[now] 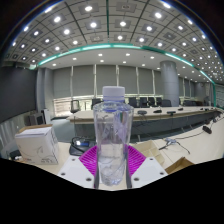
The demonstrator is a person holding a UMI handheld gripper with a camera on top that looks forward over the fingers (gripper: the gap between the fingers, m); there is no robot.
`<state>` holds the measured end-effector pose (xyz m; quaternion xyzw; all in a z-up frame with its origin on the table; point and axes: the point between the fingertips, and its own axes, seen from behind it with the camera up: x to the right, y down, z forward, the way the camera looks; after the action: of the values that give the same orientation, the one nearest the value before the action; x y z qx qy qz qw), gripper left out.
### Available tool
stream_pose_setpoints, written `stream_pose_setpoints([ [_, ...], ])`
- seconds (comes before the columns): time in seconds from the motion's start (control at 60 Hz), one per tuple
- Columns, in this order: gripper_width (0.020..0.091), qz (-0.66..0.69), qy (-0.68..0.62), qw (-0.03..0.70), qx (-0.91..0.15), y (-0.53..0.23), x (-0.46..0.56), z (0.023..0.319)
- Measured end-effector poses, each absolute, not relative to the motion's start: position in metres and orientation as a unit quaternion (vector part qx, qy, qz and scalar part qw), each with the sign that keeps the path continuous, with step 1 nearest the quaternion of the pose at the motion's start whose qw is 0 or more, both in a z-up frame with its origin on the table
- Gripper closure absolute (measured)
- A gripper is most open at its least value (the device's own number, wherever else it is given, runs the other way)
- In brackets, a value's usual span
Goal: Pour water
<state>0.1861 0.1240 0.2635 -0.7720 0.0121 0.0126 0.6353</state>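
The bottle (112,135) sits upright between the 2 fingers of the gripper (111,163), its clear body hiding most of the gap. The pink pads (91,160) show on both sides of it, right against its lower walls, so by my read the tongs are closed on the bottle and carrying it, not just standing around it; the base isn't visible, so can't confirm 100%.

Progress: pour hasn't started as far as I can see. Bottle is vertical, white cap (113,93) looks to be on, no tilt, no stream. No cup or glass to receive the water is identifiable in view, so the target is unknown from here. Left to do, prob.: get the cap off if it's really on, bring the bottle over a receiving vessel, tilt, pour, set back down.

Orientation: long axis runs straight up-down, neck and cap pointing at the ceiling, base down toward the fingers.

Surroundings: bottle is held above the near edge of the tabletop (190,148), w/ a white box (38,145) toward the table's left side and a long curved desk (150,118) w/ chairs beyond it.
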Motion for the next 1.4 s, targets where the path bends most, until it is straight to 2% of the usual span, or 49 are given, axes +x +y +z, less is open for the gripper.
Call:
stream_pose_setpoints([
  [0.1, 0.0741, -0.014, 0.003, 0.616, -0.788, 0.120, 0.202, 0.222],
  [0.117, 0.0741, -0.019, 0.001, 0.614, -0.789, 0.124, 0.205, 0.203],
  [0.3, 0.0740, -0.026, 0.011, 0.581, -0.813, 0.117, 0.221, 0.129],
  [0.467, 0.0729, -0.020, 0.017, 0.565, -0.825, 0.105, 0.229, 0.085],
  [0.5, 0.0734, -0.020, 0.015, 0.574, -0.819, 0.106, 0.228, 0.087],
  [0.567, 0.0694, -0.022, 0.015, 0.581, -0.813, 0.104, 0.227, 0.088],
  [0.667, 0.0583, -0.025, 0.010, 0.578, -0.816, 0.102, 0.227, 0.087],
  [0.717, 0.0461, -0.025, 0.014, 0.557, -0.830, 0.099, 0.227, 0.079],
  [0.767, 0.0240, -0.026, 0.016, 0.547, -0.837, 0.096, 0.227, 0.078],
  [0.817, 0.0267, -0.030, 0.020, 0.541, -0.840, 0.090, 0.228, 0.082],
  [0.883, 0.0234, -0.031, 0.023, 0.537, -0.842, 0.080, 0.225, 0.092],
  [1.05, 0.0244, -0.045, 0.027, 0.515, -0.856, 0.048, 0.210, 0.116],
  [1.4, 0.0247, -0.059, 0.039, 0.459, -0.885, -0.110, 0.123, 0.183],
])
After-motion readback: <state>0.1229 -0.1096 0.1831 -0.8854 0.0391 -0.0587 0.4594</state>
